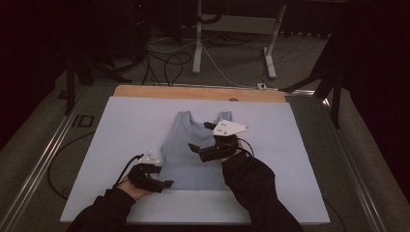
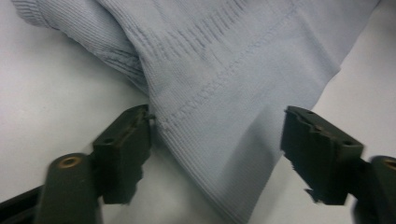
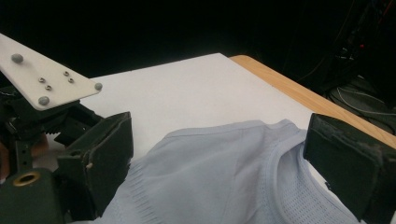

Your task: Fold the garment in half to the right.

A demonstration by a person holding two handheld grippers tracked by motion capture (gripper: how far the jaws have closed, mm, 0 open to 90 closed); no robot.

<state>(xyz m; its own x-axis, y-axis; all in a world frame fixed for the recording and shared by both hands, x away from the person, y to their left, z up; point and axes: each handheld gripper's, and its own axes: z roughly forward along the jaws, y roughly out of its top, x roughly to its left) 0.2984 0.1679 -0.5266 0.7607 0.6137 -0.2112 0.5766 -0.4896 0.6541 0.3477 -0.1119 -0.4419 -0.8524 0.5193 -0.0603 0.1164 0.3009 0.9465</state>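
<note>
Left claw (image 2: pixel 217 154) jaws apart, straddling the hem corner of the pale blue tank top (image 1: pixel 193 150) lying flat mid-bench (image 1: pixel 121 125); pinch on the stitched hem, both layers. Right claw (image 3: pixel 224 172) also apart, over the upper body; drop lower before closing.

Both forearms in dark sleeves are coming in from the bottom edge. The left hand-held gripper (image 1: pixel 167 184) is sitting low with its jaws spread wide, and the right hand-held gripper (image 1: pixel 200 136) is hovering farther forward, jaws gaping open too.
</note>
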